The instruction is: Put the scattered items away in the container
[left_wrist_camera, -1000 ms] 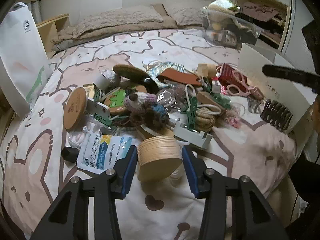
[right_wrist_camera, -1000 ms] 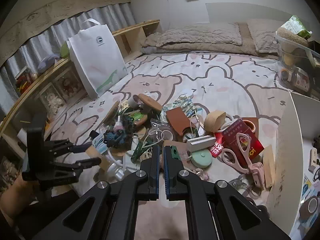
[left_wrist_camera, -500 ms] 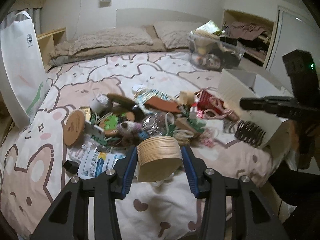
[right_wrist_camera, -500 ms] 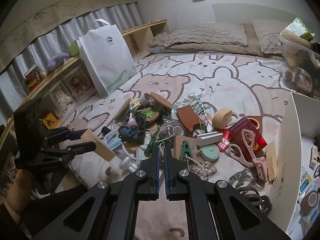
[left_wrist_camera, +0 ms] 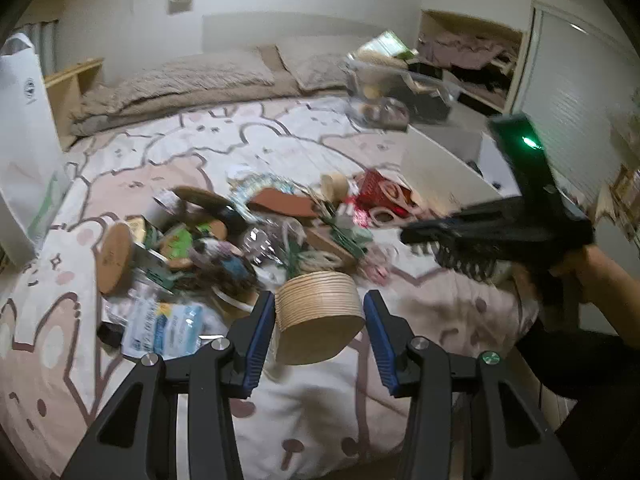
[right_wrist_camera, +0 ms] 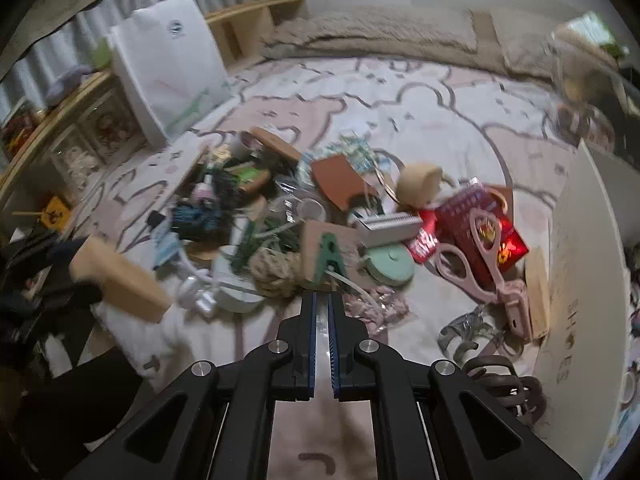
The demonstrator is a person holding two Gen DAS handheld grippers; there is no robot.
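- One left claw (left_wrist_camera: 319,322) is closed on one round stack of wooden coasters (left_wrist_camera: 318,312), its two blue pads pressed to the stack's sides; the stack is lifted clear of the bed (left_wrist_camera: 256,136), above its near edge.
- One right claw (right_wrist_camera: 321,320) has its two pads almost together with nothing between them, above the bed's near edge and just before the heap.
- One white container (right_wrist_camera: 580,248), an open box, stands at the bed's right edge, a few small things already inside it; its inner wall shows in the left wrist view.
- One heap of scattered items (right_wrist_camera: 280,216) lies mid-bed, between the white box and the left edge.
- Counted in the heap: one pair of pink scissors (right_wrist_camera: 486,256) lying on one red packet (right_wrist_camera: 478,232), one green clothes peg (right_wrist_camera: 330,256), one coil of rope (right_wrist_camera: 276,268), one round mint-green case (right_wrist_camera: 390,266), one brown leather piece (right_wrist_camera: 336,184).
- One dark hair claw clip (right_wrist_camera: 504,380) lies near the bed's near right corner; a second, greyish clip (right_wrist_camera: 468,330) seems to lie just beyond it, though blur makes that uncertain.
- One white tote bag (right_wrist_camera: 168,68) stands upright at the bed's left edge.
- Two pillows (left_wrist_camera: 188,76) lie along the far edge.
- One clear bin (left_wrist_camera: 384,92) sits at the far right corner.
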